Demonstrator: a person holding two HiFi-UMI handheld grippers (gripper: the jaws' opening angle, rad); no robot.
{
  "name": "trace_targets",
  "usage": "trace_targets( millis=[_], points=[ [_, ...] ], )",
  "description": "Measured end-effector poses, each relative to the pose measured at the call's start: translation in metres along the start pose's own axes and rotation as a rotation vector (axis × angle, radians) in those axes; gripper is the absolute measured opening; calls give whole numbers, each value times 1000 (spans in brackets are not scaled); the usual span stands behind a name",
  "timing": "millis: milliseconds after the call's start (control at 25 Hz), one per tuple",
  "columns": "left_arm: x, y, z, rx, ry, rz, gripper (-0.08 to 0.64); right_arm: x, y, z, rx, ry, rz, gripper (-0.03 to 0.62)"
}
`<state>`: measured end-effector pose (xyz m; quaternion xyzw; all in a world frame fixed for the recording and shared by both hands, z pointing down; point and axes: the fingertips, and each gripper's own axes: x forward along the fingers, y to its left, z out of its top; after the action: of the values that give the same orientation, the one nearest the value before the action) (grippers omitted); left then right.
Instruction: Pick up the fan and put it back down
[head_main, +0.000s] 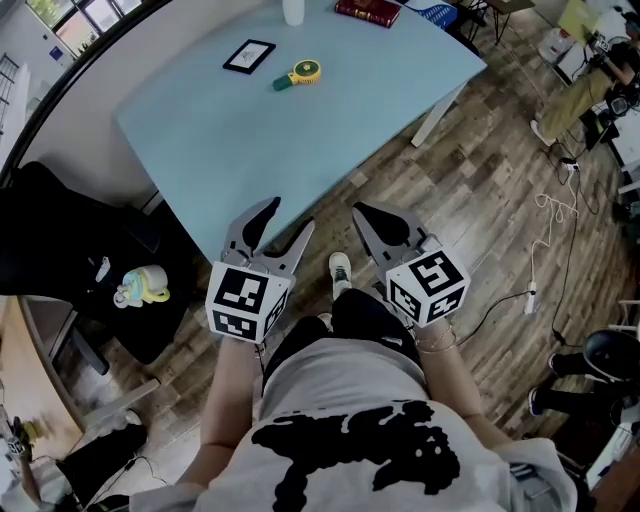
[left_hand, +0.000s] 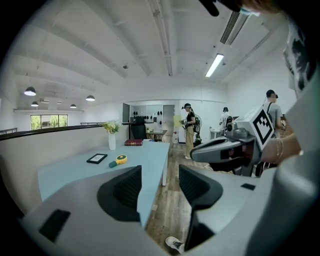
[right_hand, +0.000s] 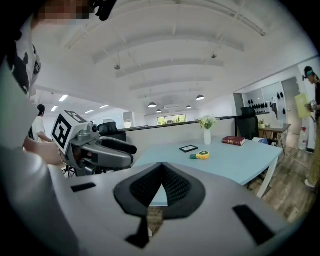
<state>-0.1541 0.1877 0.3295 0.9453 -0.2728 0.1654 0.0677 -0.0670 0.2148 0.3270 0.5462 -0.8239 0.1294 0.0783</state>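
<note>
Left tool: jaws apart, empty.
Right tool: jaws closed tip to tip, empty.
Surface: pale blue.
Fan: lying on the far part of the surface, beside the picture frame, well apart from both tools. Likely light, rigid plastic. Best gripped by the green handle, not the yellow head.

left tool jaws apart, empty | right tool jaws together, empty

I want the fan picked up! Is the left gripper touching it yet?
Apart. Head view: left gripper hangs at the near edge of the table, fan far across.
</note>
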Motion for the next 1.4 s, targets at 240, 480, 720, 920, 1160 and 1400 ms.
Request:
trace_targets(
  millis=[240, 480, 720, 920, 1160, 1400],
  points=[
    [47, 33, 21, -6, 9, 25, 233, 41, -53, 19, -17, 21, 38, 5],
    [95, 67, 41, -20, 10, 70, 233, 81, -94, 39, -33, 18, 94, 5],
    [135, 80, 53, -22, 12, 96, 233, 105, -123, 54, -38, -1, 139, 5],
    [157, 78, 52, -23, 41, 82, 233, 112, -137, 53, -29, 2, 153, 5],
    [180, 79, 62, -22, 26, 62, 233, 117, -155, 58, -24, -5, 146, 5],
    [196, 92, 67, -27, 29, 75, 233, 120, -178, 64, -14, -17, 110, 5]
  ],
)
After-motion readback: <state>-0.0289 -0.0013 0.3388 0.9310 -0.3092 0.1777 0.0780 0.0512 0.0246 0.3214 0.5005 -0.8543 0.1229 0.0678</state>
